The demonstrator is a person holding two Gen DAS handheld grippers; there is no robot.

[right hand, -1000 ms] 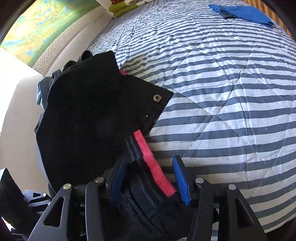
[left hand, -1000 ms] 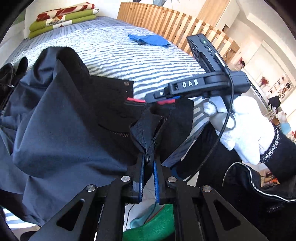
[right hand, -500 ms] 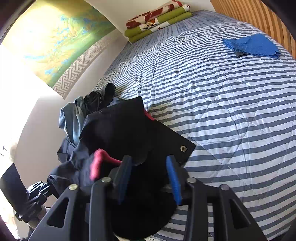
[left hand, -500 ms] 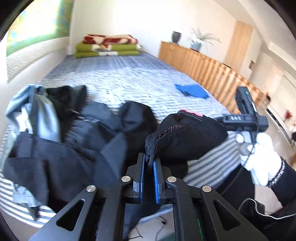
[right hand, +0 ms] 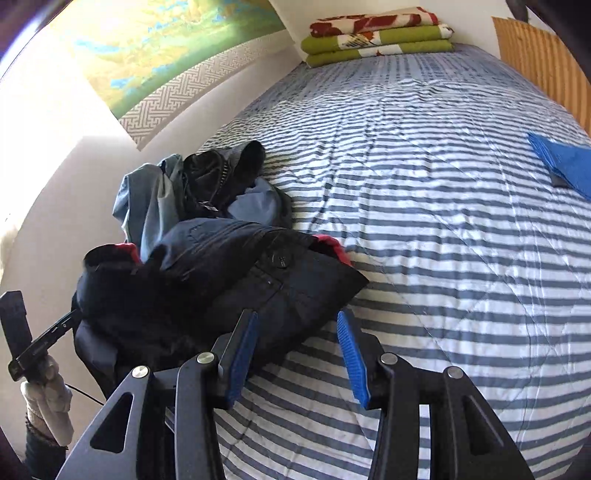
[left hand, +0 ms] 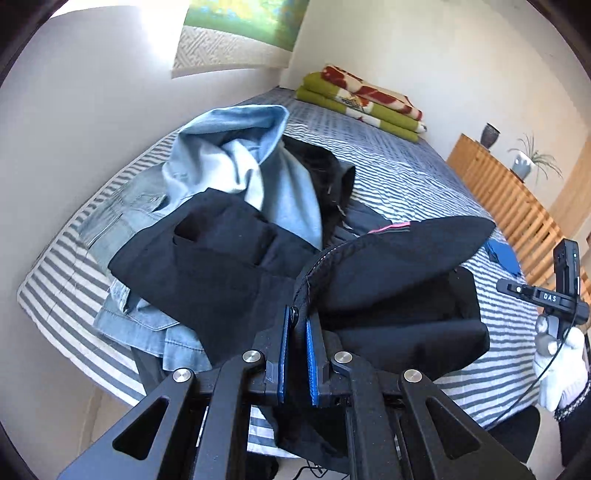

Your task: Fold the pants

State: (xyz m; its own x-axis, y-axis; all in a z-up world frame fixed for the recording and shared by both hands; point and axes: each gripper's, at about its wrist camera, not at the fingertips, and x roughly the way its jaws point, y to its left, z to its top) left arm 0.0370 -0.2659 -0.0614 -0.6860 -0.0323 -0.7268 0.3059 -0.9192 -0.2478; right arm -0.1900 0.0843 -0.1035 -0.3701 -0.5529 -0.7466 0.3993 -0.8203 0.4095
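1. Striped bed quilt (right hand: 424,229) fills the bedroom, with a pale wall running along its left edge.
2. Nearest up, the left tongs (left hand: 296,334) are pinched tight on the seam edge of the black pants (left hand: 399,280), blue pads almost meeting with just the fabric between.
3. Right tongs (right hand: 297,354) sit with their pads apart over the quilt, nothing gripped; the pants corner lies just past the left pad, not touching as far as I can see.
4. Pants are bunched at the near left side of the bed, a pink-red waistband trim showing, draped over a heap of light-blue denim (left hand: 236,162).
5. A white-gloved hand (left hand: 561,365) holds the right tool's handle.
6. Further off, a blue cloth (right hand: 565,162) lies by the wooden slats.
7. Way back, folded green-and-red blankets (right hand: 376,35) are stacked at the head end.
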